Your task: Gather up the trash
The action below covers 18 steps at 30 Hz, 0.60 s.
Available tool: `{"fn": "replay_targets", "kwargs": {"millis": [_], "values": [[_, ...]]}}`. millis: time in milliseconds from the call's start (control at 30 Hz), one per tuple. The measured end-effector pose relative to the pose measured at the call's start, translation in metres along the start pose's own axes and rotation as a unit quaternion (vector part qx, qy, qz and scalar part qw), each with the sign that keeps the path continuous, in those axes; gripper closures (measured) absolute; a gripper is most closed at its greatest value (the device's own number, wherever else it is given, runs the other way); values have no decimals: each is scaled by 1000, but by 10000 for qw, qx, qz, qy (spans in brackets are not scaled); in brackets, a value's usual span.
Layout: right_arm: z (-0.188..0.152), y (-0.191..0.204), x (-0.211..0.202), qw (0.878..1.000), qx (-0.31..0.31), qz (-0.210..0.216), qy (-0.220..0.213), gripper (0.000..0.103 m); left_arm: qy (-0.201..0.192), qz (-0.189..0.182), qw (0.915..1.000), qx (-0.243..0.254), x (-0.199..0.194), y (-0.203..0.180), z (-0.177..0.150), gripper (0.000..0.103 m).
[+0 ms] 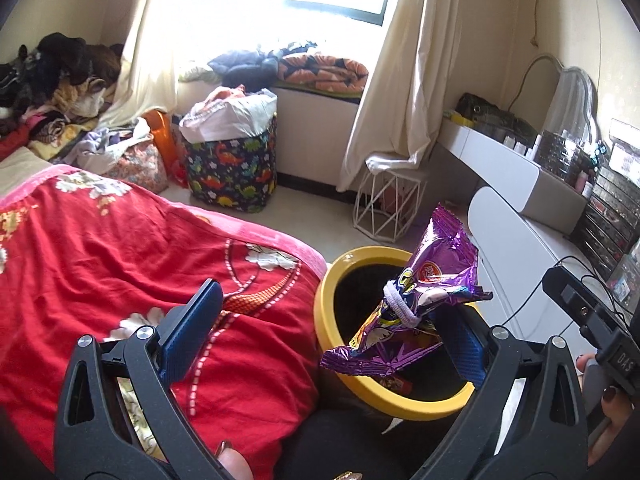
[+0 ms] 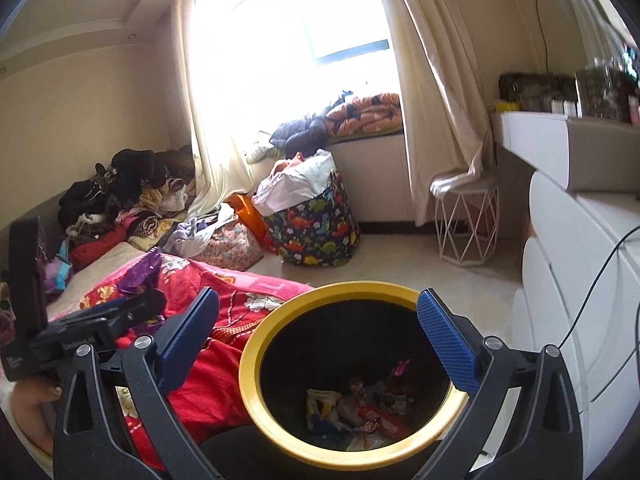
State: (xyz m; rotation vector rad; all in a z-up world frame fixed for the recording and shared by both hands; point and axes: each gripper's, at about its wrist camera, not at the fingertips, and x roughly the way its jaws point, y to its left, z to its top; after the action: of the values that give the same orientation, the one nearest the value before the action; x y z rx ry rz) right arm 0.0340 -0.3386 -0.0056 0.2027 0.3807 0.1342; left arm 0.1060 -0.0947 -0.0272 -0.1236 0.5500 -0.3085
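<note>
Sunlit bedroom, cluttered at midday: a bright window (image 2: 304, 20) with cream curtains (image 2: 436, 92) fills the twelve o'clock of the right wrist view, above a bed under a red flowered blanket (image 1: 120, 264) that runs from nine to seven o'clock. White drawers (image 2: 580, 280) line the three o'clock side, a heap of clothes (image 2: 120, 192) sits at ten o'clock, and a dinosaur-print fabric bin (image 2: 320, 228) stuffed with laundry stands on the floor near centre, with a white wire stool (image 2: 466, 224) at its two o'clock.

Just beside the bed's edge stands a round waste bin with a yellow rim (image 2: 256, 344) and black inside; wrappers and other scraps (image 2: 360, 408) lie on its bottom.

In the left wrist view, a crinkled purple snack bag (image 1: 436, 264), cinched at the waist by a pale hair tie (image 1: 396, 300), stands tilted over the bin's mouth at four o'clock. It leans against the blue pad of one finger of the left gripper (image 1: 328, 340), whose jaws stand wide apart; the other pad is well clear of it, so nothing clamps it. Whether the bag rests on the rim cannot be told.

The right gripper (image 2: 320, 340) is spread to its widest, empty, its blue pads framing the bin opening. A hand (image 2: 32, 404) shows at eight o'clock behind it.
</note>
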Motion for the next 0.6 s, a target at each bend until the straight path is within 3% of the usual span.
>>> {"fn": "replay_targets", "kwargs": {"millis": [600], "values": [[-31,23,-31,9940,-349,-538,-889,7,-706,179,9973,82,-49,13,-27,11]]}}
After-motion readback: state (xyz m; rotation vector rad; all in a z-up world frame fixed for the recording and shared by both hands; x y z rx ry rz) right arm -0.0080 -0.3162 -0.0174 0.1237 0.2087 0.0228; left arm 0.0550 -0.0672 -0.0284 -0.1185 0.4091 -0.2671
